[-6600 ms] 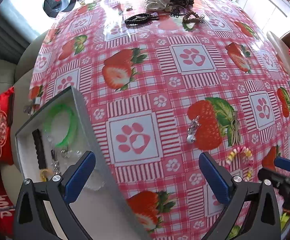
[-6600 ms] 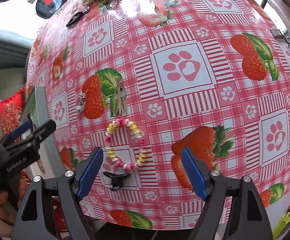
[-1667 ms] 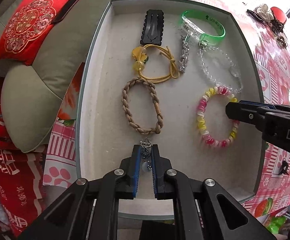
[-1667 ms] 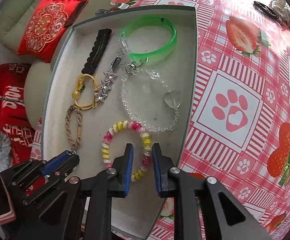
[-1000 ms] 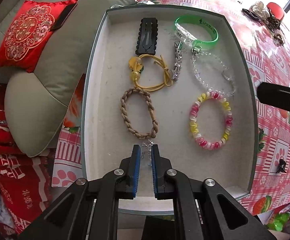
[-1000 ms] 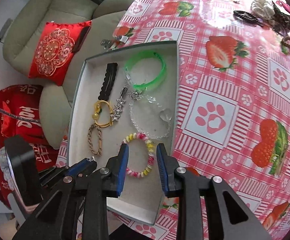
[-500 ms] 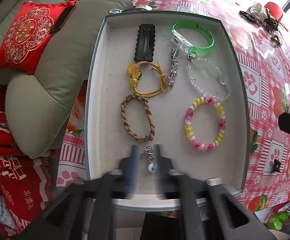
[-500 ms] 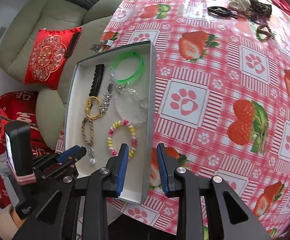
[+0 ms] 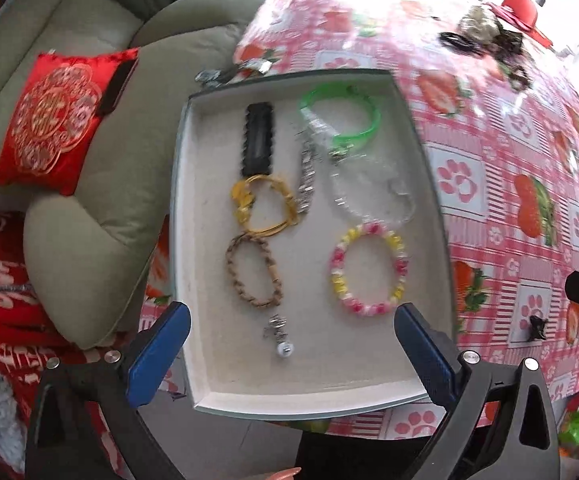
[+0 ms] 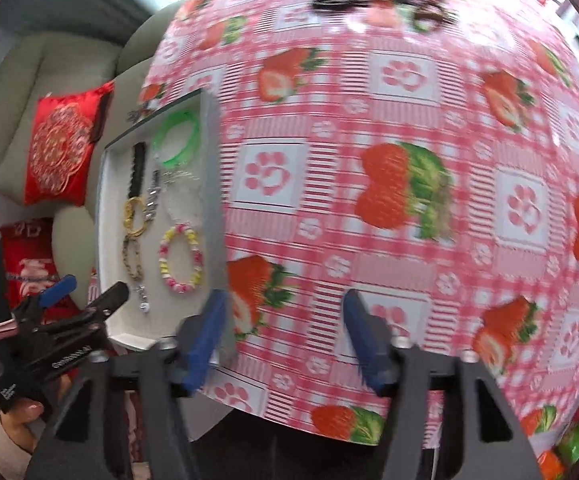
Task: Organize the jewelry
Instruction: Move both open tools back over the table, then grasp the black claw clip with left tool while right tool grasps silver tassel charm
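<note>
Pastel round beads ring a bracelet point(image 9: 367, 268) in the felt-lined tray point(image 9: 301, 394); both grippers' jaws opening, empty.

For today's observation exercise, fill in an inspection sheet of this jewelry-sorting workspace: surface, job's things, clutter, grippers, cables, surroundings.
Surface: strawberry-and-paw tablecloth on the table.
Job's things: white tray holding a beaded bracelet, braided bracelet, green bangle, black hair clip, small charm.
Clutter: accessory pile at the far edge; small black clip.
Grippers: left gripper and right gripper opening, both empty.
Cables: nothing seen.
Surroundings: sofa, red cushion.
</note>
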A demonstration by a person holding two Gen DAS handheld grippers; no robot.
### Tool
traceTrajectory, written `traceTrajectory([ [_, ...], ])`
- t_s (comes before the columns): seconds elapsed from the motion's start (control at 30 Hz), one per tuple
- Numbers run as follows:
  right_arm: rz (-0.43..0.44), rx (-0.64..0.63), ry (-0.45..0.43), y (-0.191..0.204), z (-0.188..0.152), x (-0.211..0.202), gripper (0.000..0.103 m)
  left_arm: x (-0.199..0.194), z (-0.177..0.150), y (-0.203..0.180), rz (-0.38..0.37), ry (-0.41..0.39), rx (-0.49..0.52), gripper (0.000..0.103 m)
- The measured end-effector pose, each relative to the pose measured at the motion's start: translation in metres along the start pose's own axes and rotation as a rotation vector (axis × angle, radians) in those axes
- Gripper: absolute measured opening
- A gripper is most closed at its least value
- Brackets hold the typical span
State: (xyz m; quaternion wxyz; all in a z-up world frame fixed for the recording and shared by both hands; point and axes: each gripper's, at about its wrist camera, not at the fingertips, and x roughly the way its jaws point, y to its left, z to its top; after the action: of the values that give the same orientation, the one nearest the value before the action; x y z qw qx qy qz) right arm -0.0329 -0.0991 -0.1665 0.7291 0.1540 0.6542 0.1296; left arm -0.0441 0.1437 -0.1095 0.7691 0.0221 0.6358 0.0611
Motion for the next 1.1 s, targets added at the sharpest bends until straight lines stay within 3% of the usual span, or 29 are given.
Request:
traceTrajectory([
  [0.03, -0.012, 0.019, -0.003, -0.008, -0.002, -0.002, 0.068, -0.003, 0.001, -0.006, -0.006, -0.006, 0.021, 0.103],
  [0.1, -0.036, 0.065, -0.008, -0.024, -0.008, -0.007, 0.083, -0.006, 0.001, -0.016, -0.017, -0.02, 0.06, 0.103],
  [0.57, -0.116, 0.312, -0.028, -0.094, -0.047, -0.028, 0.083, -0.029, 0.0, -0.1, -0.136, -0.068, 0.319, 0.103],
  [0.9, -0.115, 0.264, -0.019, -0.123, -0.033, -0.032, 0.083, -0.025, -0.017, -0.149, -0.179, 0.001, 0.327, 0.103],
  [1.1, -0.091, 0.194, -0.003, -0.134, -0.017, -0.028, 0.083, -0.012, -0.028, -0.174, -0.191, 0.074, 0.236, 0.103],
])
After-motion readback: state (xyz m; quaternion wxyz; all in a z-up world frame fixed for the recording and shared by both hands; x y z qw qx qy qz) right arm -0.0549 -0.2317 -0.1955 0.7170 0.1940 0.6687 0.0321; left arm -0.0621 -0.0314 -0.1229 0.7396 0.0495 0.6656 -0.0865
